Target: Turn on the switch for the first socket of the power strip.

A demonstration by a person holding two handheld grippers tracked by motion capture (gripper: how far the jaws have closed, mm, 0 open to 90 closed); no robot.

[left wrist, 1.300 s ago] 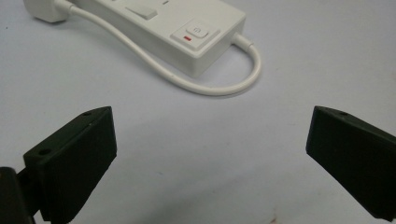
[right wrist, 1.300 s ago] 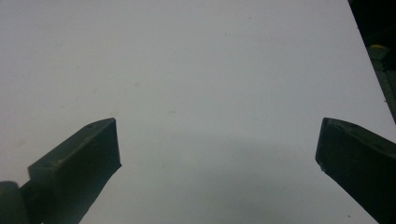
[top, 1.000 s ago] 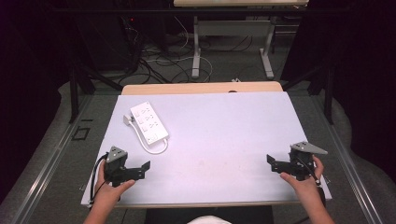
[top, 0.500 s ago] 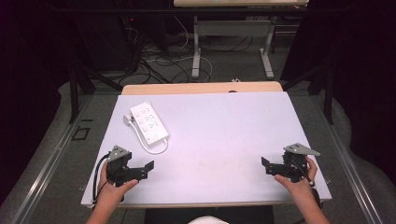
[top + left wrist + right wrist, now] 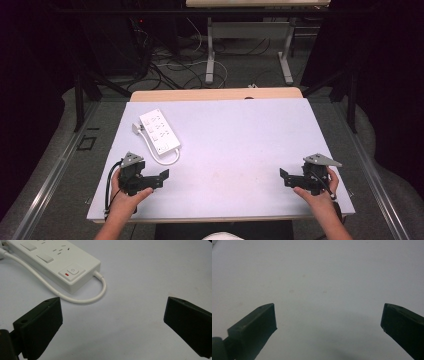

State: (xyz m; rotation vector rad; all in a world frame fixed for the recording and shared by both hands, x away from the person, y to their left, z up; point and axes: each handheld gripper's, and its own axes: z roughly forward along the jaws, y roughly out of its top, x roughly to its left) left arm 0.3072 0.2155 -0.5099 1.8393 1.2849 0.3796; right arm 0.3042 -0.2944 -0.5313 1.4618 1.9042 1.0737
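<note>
A white power strip [image 5: 159, 131] lies at the left back of the white table [image 5: 235, 135], its white cable [image 5: 165, 159] looping off the near end. In the left gripper view the power strip [image 5: 55, 257] shows a switch with a red mark, and the cable [image 5: 82, 298] curls just ahead of the jaws. My left gripper [image 5: 162, 178] [image 5: 112, 322] rests near the front left edge, open, with nothing between its jaws. My right gripper [image 5: 284, 176] [image 5: 328, 325] sits near the front right edge, open over bare tabletop.
Behind the table stands a wooden desk edge [image 5: 215, 94], with metal legs [image 5: 211, 50] and tangled cables [image 5: 170, 65] on the floor beyond. Dark floor and a rail [image 5: 55, 175] run along the left side.
Both hands have slid a little inward and toward the front edge. The left gripper has turned slightly to the right. The power strip has not moved.
</note>
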